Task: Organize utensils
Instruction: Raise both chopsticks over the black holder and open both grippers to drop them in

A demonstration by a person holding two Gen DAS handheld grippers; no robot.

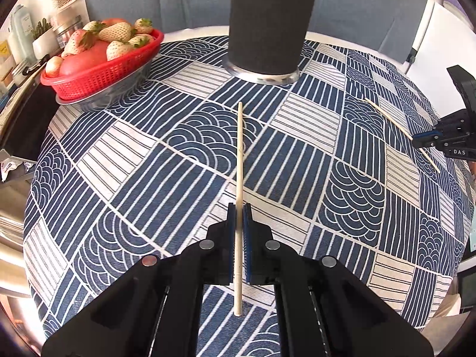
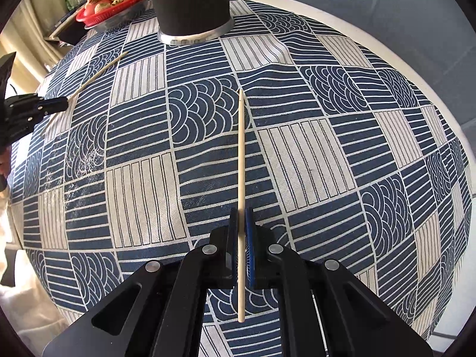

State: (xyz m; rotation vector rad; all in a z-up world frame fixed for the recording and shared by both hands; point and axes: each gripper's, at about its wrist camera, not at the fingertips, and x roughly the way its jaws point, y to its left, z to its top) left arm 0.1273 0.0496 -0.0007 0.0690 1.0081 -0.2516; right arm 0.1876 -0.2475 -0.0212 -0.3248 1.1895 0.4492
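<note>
1. The table (image 1: 333, 34) is the largest thing. It is round and white at the rim, and a tablecloth (image 1: 148, 163) with a blue and cream pattern covers almost all of it. The cloth gives a flat, soft work surface, which I think is why the utensils were spread on it.

2. The dark cylinder holder (image 1: 269, 20) stands upright on a shiny base at the far side of the table, in the middle between both grippers. I judge that it is the place where the utensils must go, because it stands straight ahead of both grippers; its top edge is cut off in both views, so I cannot see if it is open.

3. The red basket (image 1: 104, 68) with strawberries sits in a glass bowl at the far left edge. It is well apart from the work and seems to have no part in the task.

4. The left gripper (image 1: 239, 211) is closed on a wooden chopstick (image 1: 239, 154). The pads press the stick near its thick end, so the long thin part points forward to the holder, good for aiming.

5. The right gripper (image 2: 241, 214) is also clamped on its own chopstick (image 2: 241, 148), in the same way: grip near the back end, tip ahead.

6. Both sticks appear lifted from the cloth and tilted down, though I cannot tell how high. Probably the next step is to bring each tip over the holder and drop it in.
</note>
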